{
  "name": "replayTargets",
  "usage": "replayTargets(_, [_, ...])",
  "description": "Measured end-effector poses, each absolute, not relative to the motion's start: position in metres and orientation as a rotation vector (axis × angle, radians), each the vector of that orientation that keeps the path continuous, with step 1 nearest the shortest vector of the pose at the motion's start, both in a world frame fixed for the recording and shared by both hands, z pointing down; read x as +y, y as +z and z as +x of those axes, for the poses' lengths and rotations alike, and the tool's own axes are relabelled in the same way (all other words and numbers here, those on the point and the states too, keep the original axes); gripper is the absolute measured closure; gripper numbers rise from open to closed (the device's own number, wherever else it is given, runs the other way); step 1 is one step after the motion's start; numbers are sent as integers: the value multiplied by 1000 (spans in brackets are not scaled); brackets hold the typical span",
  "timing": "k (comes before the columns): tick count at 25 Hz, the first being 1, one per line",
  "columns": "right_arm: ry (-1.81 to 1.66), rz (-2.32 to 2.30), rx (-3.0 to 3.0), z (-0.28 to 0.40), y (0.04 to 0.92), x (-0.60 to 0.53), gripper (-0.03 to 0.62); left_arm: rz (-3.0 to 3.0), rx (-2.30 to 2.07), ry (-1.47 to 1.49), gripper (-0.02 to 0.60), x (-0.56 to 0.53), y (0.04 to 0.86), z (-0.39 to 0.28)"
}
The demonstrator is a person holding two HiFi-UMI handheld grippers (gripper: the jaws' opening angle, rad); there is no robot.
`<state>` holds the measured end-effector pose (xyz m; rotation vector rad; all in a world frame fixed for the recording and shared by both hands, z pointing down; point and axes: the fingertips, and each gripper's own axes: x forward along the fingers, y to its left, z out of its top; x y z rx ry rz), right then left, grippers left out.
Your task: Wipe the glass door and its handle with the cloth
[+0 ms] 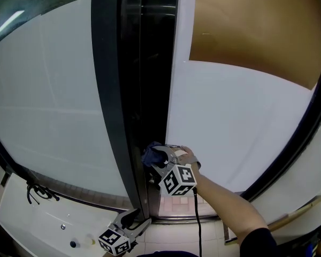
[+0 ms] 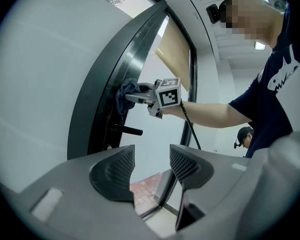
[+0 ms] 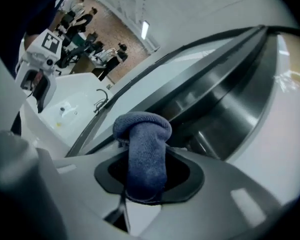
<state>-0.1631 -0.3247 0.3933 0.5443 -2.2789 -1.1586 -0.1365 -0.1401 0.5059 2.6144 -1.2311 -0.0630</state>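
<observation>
Blue cloth (image 3: pixel 146 139) clamped in right tongs (image 3: pixel 147 178), bunched end on dark door frame (image 1: pixel 117 90). Handle (image 2: pixel 127 130) just below cloth, jutting from upright frame. Left tongs (image 2: pixel 152 168) apart, empty, low, well off door. Right nearer; next stroke likely downward.

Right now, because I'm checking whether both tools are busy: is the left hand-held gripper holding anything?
No, the left hand-held gripper has its jaws apart with nothing between them.

Grey right claw (image 1: pixel 160 158) bears black-and-white marker cube (image 1: pixel 178 180), black cable (image 1: pixel 197 218); navy sleeve (image 1: pixel 257 242).
</observation>
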Motion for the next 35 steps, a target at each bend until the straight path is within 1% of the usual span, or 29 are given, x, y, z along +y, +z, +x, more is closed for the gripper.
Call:
replayTargets(6, [-1590,476,-1780,-168,413,-330,461,2611,-1221,-61,367,-144,512,-140])
replayTargets(10, [-1708,471,-1612,-158,416,-329,461,2627,-1197,-61,367,-147,510,-133])
replayTargets(25, [-1583,546,-1535,-68,416,-358,461,2664,-1137,-44,367,-146,508,-111])
replayTargets(35, [-1489,685,-1481,38,408,-374,461,2700,-1094,-18,366,-148,504,-90])
